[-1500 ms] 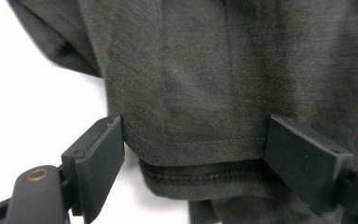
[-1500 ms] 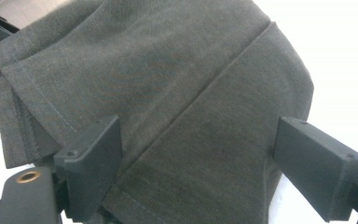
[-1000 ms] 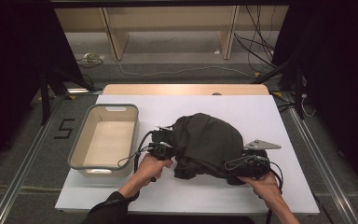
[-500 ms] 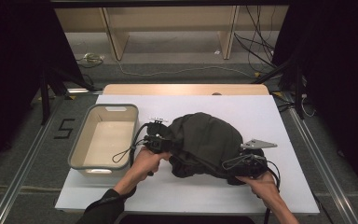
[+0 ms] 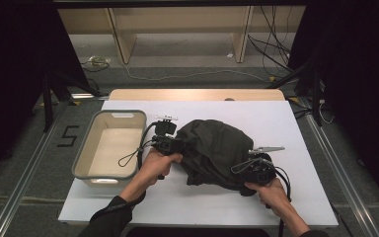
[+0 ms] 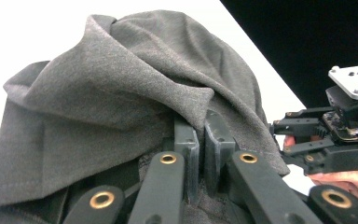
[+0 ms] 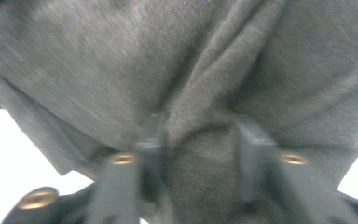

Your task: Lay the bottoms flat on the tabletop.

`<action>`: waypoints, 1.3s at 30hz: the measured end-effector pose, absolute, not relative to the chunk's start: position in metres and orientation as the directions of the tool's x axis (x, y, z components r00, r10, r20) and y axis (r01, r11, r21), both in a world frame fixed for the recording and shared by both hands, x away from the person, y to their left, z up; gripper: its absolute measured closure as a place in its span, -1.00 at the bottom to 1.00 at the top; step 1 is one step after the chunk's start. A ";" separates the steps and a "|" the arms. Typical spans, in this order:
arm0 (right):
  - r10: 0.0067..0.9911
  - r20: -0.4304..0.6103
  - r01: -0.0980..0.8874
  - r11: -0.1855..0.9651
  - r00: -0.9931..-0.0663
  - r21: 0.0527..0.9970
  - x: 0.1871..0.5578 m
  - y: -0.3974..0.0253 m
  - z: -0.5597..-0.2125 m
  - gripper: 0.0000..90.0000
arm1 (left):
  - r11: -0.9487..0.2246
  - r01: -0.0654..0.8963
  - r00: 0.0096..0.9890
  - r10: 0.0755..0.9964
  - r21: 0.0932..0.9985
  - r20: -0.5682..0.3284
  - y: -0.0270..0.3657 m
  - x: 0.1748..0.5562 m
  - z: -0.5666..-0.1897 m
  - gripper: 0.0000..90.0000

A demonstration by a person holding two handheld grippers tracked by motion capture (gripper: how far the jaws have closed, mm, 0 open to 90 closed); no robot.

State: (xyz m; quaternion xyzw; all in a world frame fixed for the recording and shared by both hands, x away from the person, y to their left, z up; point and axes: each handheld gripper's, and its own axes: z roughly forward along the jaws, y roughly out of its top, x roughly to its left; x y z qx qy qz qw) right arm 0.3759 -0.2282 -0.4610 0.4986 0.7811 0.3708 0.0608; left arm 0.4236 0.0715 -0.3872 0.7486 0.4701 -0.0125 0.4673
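I have the cloth (image 5: pixel 217 150) pinched in my left gripper (image 6: pixel 201 140) and bunched between the right gripper's (image 7: pixel 196 140) part-open jaws: soft, light, floppy, best held by its folds

Left gripper (image 6: pixel 200 135): two black jaws, black linkage arms with brass-coloured rivets; looped black cable. Right gripper (image 5: pixel 254 170): black body, grey three-cornered plate with dark screws, trailing black cable. Person: dark long sleeve (image 5: pixel 109 217) on left forearm.

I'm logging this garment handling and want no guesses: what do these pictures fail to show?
- Right tool: right gripper view is blurred; whether it pinches the dark grey fabric garment is unclear.
- Garment's type: bunched up in every view.
- Beige plastic bin: near inner wall hidden by its rim, high view.
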 end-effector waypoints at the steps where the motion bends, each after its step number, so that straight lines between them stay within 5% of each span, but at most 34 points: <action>1: 0.822 0.293 0.742 0.214 -0.489 0.636 0.377 -0.227 -0.461 0.70 | -0.119 0.715 0.557 0.692 0.689 -0.459 0.072 0.424 -0.386 0.90; 13: 0.722 0.394 0.725 0.213 -0.568 0.656 0.379 -0.187 -0.458 0.80 | -0.070 0.712 0.546 0.682 0.699 -0.487 0.073 0.429 -0.375 0.91; 15: 0.732 0.388 0.727 0.209 -0.560 0.654 0.379 -0.188 -0.457 0.67 | -0.080 0.713 0.553 0.675 0.697 -0.488 0.073 0.427 -0.379 0.91; 16: 0.746 0.367 0.719 0.211 -0.556 0.662 0.377 -0.193 -0.452 0.34 | -0.088 0.719 0.555 0.670 0.689 -0.493 0.072 0.425 -0.384 0.91; 17: 0.746 0.367 0.719 0.211 -0.556 0.662 0.377 -0.193 -0.452 0.34 | -0.088 0.719 0.555 0.670 0.689 -0.493 0.072 0.425 -0.384 0.91; 18: 0.786 0.247 0.675 0.271 -0.567 0.686 0.374 -0.197 -0.444 0.03 | -0.099 0.725 0.558 0.663 0.681 -0.498 0.072 0.423 -0.388 0.91; 19: 0.796 0.214 0.661 0.284 -0.566 0.695 0.372 -0.199 -0.439 -0.05 | -0.099 0.729 0.558 0.659 0.677 -0.504 0.071 0.422 -0.389 0.91; 27: 0.799 0.241 0.611 0.189 -0.550 0.768 0.362 -0.221 -0.410 -0.19 | -0.129 0.725 0.575 0.654 0.676 -0.492 0.061 0.416 -0.391 0.91; 39: 0.727 0.247 0.572 0.237 -0.641 0.785 0.362 -0.195 -0.404 -0.19 | -0.180 0.705 0.621 0.623 0.686 -0.475 0.041 0.405 -0.388 0.91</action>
